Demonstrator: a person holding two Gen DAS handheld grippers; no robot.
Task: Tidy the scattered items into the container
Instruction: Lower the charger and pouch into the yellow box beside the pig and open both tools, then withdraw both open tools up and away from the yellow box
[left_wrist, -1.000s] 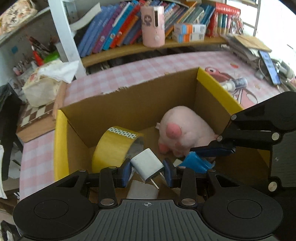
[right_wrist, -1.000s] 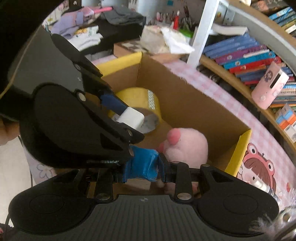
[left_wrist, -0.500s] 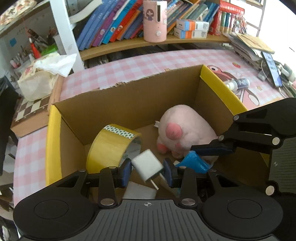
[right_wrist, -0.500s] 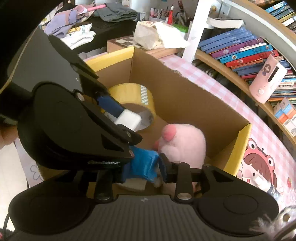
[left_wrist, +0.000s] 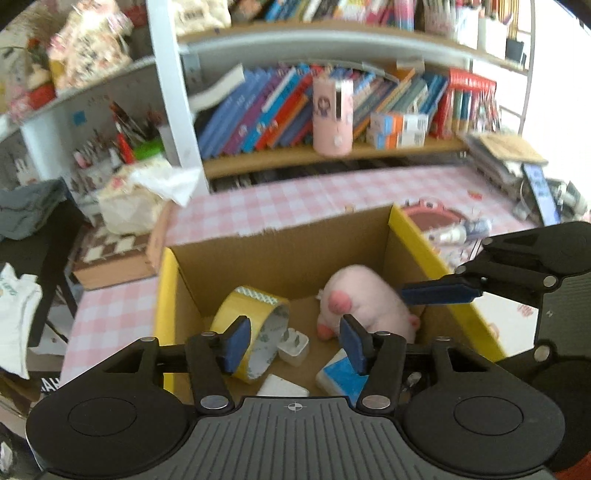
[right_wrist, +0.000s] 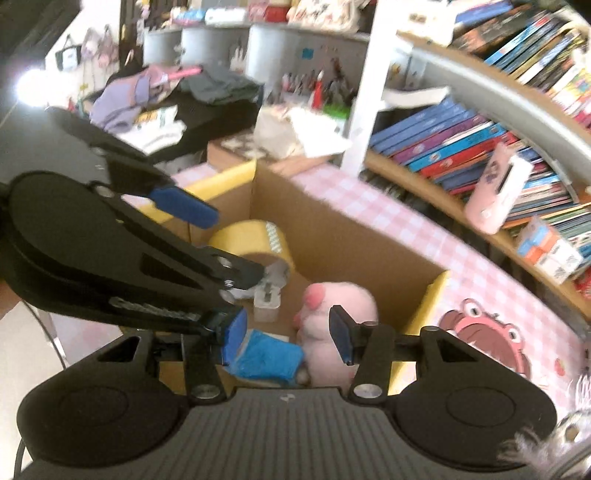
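Observation:
A cardboard box (left_wrist: 280, 254) with yellow flaps holds a yellow tape roll (left_wrist: 251, 321), a pink plush pig (left_wrist: 365, 302), a white charger plug (left_wrist: 293, 347) and a blue-and-white packet (left_wrist: 340, 376). My left gripper (left_wrist: 295, 345) hovers above the box, its jaws opening, nothing between the pads; the charger lies on the box floor below. My right gripper (right_wrist: 287, 334) is also opening above the box (right_wrist: 351, 243). The blue packet (right_wrist: 269, 356) lies loose beneath it beside the plush pig (right_wrist: 332, 321). One right finger (left_wrist: 439, 291) reaches in from the right.
The box sits on a pink checked tablecloth (left_wrist: 295, 195). Behind it stand a bookshelf with a pink device (left_wrist: 332, 114), a tissue bag (left_wrist: 136, 195) and a chequered board. A small bottle (left_wrist: 458, 232) and a phone (left_wrist: 539, 192) lie to the right.
Both grippers have opened and lifted back from the box. The charger left the left jaws and the blue packet left the right jaws; both now lie on the box floor.

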